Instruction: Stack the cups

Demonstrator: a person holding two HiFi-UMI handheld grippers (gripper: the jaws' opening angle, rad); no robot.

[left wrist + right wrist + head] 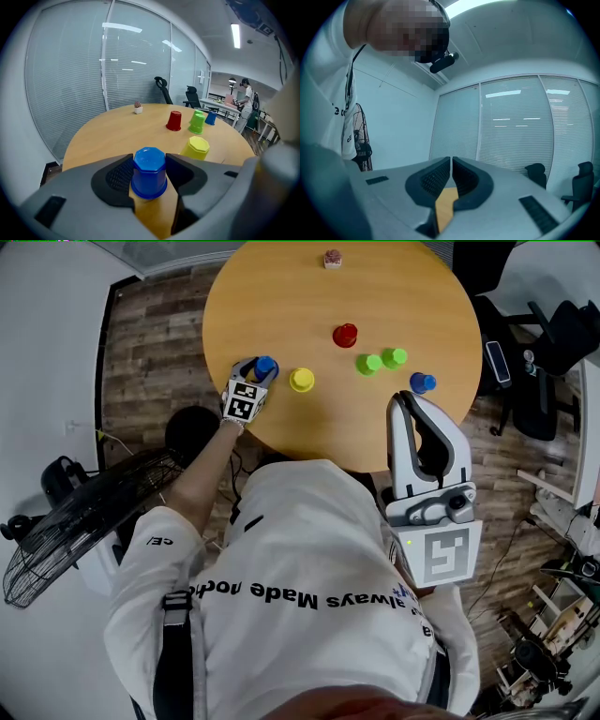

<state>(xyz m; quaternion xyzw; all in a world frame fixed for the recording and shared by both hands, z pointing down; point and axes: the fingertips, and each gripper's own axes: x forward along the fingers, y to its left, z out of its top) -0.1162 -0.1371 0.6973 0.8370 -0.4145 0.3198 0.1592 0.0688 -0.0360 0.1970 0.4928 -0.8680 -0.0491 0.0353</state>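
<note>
On my head view the thing at the table's far edge is too small to name (just a pinkish speck), and in the left gripper view the nearer green cup half covers the second green cup behind it.

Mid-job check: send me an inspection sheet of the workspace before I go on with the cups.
Surface: round wooden table, only the items below on it.
Job's things: six upturned cups, none stacked: held blue cup, yellow cup beside it, red cup, left green cup and right green cup side by side, second blue cup near the right edge.
Clutter: small potted plant at the far edge.
Grippers: left tongs closed on the held blue cup; right tongs shut, empty, off the table.
Cables: thin cord on the floor, left of the table.
Surroundings: floor fan, office chairs, glass wall with blinds.
</note>
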